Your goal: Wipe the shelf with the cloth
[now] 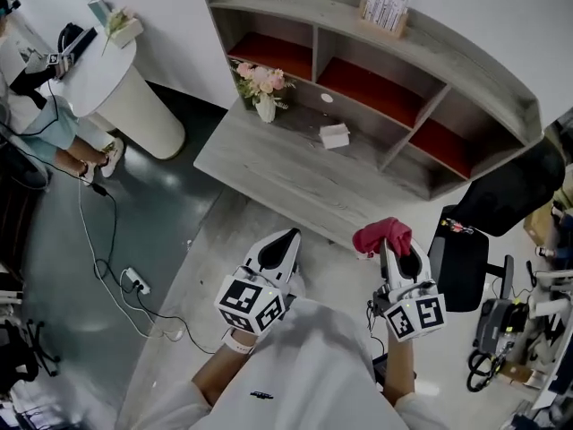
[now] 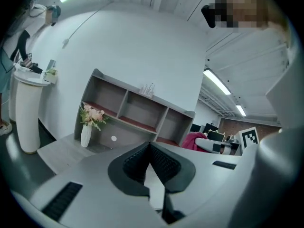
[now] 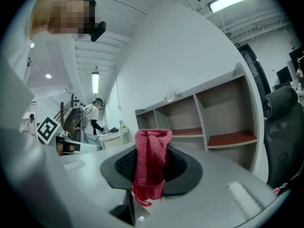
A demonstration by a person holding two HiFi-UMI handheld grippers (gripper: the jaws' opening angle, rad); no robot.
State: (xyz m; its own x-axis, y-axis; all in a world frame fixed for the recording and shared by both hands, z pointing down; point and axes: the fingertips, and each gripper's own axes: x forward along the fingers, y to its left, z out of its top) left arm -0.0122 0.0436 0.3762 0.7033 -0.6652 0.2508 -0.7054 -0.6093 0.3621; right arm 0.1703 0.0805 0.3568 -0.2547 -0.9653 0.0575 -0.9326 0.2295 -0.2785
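The right gripper had its jaws clamped on the red cloth, which stood bunched up between the fingers and hung below them. The left gripper had its fingers together with nothing between them. The shelf lay ahead of both sets of fingertips, well apart from them, and the cloth touched no board. A vase and a small white box stood on its lower surface. By my judgement the cloth was secured, but the wiping had not begun: the approach and every stroke were left.
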